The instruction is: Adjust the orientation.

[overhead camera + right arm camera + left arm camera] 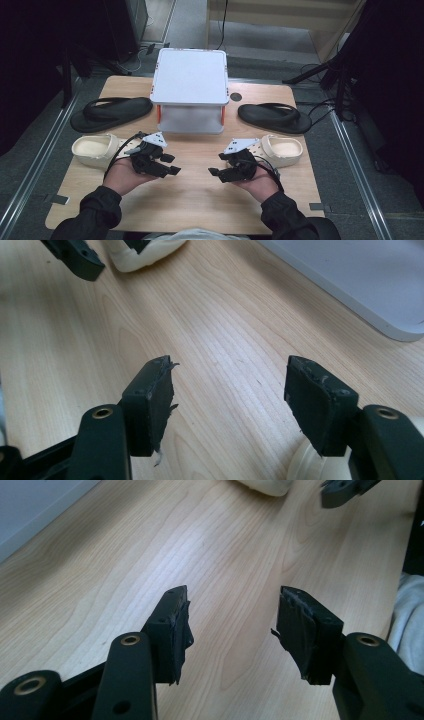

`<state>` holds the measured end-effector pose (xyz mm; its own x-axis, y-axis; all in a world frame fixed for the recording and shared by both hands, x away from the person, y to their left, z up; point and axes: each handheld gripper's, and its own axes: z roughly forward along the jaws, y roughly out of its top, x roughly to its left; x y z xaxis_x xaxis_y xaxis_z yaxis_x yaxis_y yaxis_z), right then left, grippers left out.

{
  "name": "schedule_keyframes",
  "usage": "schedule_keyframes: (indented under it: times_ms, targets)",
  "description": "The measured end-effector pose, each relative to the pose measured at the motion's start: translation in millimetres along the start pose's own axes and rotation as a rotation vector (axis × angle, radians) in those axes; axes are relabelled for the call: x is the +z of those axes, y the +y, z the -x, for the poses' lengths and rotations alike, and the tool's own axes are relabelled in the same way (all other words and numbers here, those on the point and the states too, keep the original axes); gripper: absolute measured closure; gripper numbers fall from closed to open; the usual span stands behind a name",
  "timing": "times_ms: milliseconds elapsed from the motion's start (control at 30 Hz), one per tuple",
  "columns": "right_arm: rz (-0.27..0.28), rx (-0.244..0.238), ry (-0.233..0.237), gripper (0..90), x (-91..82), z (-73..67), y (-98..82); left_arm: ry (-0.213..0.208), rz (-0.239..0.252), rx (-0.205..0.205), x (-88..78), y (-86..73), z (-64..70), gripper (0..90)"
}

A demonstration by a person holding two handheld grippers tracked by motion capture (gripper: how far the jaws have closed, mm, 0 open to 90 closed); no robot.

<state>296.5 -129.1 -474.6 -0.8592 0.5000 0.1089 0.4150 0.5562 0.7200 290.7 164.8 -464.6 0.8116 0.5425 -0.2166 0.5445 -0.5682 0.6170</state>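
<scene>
Both hand-held grippers hover over the bare middle of the wooden desk [200, 200] in the lower half of the high view, and each stands wide with nothing between its jaws: the left hand-held gripper [169, 164] points toward the centre from lower left, the right hand-held gripper [216, 171] mirrors it from lower right. In the left gripper view the left one's worn black pads [177, 630] frame only wood grain, and the right gripper view shows the same. The things nearest them are two cream clogs: the left clog [95, 149] lies at the left edge of the desk just behind the left hand, the right clog [282, 149] at centre right just behind the right hand, its pale rim also at the bottom of the right gripper view [305, 465]. Farther up the frame lie two black flip-flops [111, 113], one on each side of a white lidded box [191, 97] at top centre. The clogs look like moulded foam: probably light, springy rather than rigid, matt enough not to slip, and in no way fragile. A good hold would likely be the side wall of the opening or the heel rim, where the jaws can straddle a thin edge; the rounded toe seems too broad and would squash.
</scene>
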Motion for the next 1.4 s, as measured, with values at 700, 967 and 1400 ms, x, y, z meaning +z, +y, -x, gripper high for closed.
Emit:
schedule_keyframes:
  times_ms: [700, 967, 1400]
  targets:
    - [0.04, 0.018, 0.022, 49.5, -6.2, 5.5, -4.8, 0.044, 0.021, -0.088, -29.6, -6.8, -10.5, 41.0]
    - [0.026, 0.023, 0.055, 52.6, -4.0, 3.9, -0.2, 0.086, 0.034, -0.12, -51.1, -15.1, -16.3, 41.3]
    - [0.014, 0.02, 0.062, 47.7, 1.2, 5.5, 6.4, 0.134, 0.048, -0.185, -82.6, -32.9, -24.0, 41.6]
